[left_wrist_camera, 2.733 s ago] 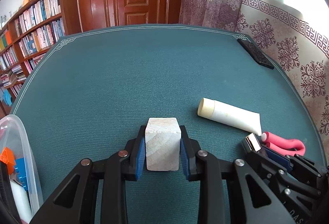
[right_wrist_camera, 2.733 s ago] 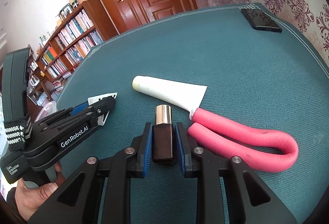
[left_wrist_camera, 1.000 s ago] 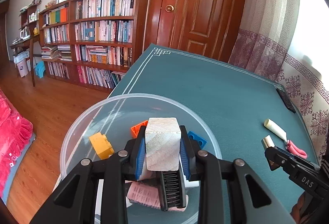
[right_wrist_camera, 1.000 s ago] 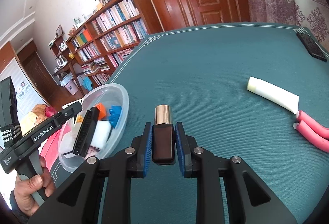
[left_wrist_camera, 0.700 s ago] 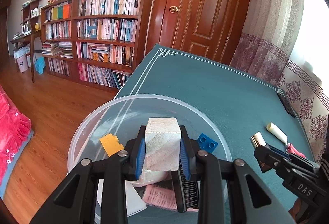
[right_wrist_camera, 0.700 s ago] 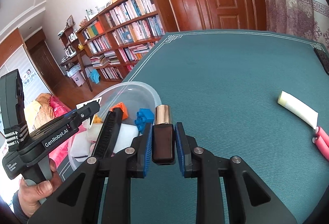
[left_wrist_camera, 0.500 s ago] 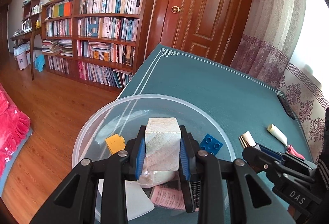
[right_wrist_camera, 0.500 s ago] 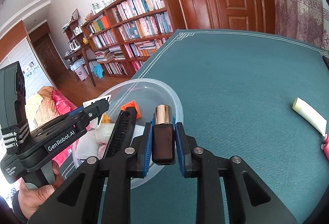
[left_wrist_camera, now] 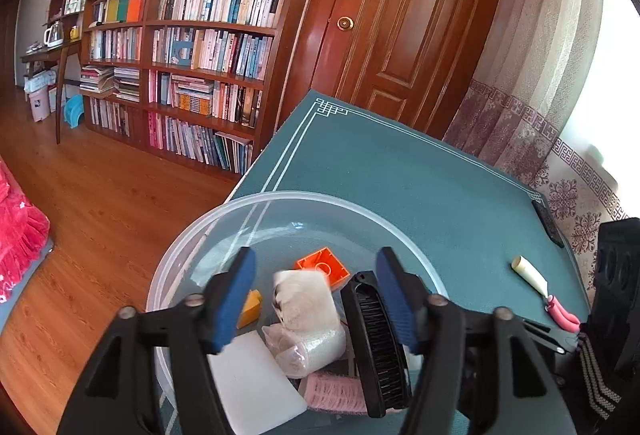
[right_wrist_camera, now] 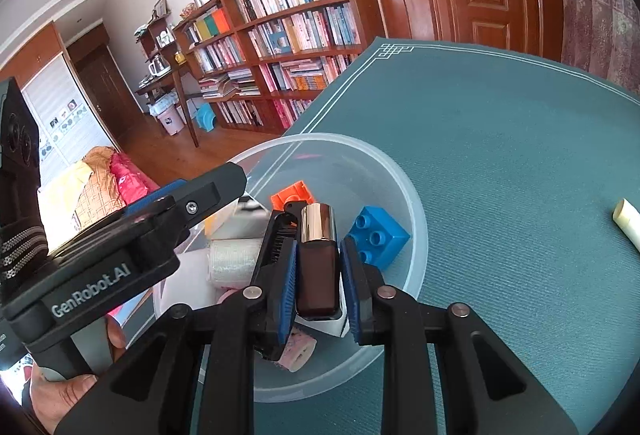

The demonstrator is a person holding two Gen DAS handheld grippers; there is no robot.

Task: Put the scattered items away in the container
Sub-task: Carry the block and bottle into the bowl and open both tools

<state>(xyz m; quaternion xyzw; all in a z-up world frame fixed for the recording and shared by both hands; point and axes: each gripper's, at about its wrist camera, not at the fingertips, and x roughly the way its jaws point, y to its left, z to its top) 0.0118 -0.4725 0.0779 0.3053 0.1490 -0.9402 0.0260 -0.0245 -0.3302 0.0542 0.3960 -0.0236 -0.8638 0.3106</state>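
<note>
Left tool [left_wrist_camera: 316, 299] spread empty over bowl [left_wrist_camera: 192, 247], right tool [right_wrist_camera: 318, 275] clamping bottle [right_wrist_camera: 318, 259], blue brick [right_wrist_camera: 376, 239] only in right view

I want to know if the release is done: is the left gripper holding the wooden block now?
No, the left gripper is open and the wooden block sits free between its fingers, inside the clear bowl.

clear plastic bowl [left_wrist_camera: 192, 247] (glossy), matt cloth tabletop [left_wrist_camera: 400, 179].
</note>
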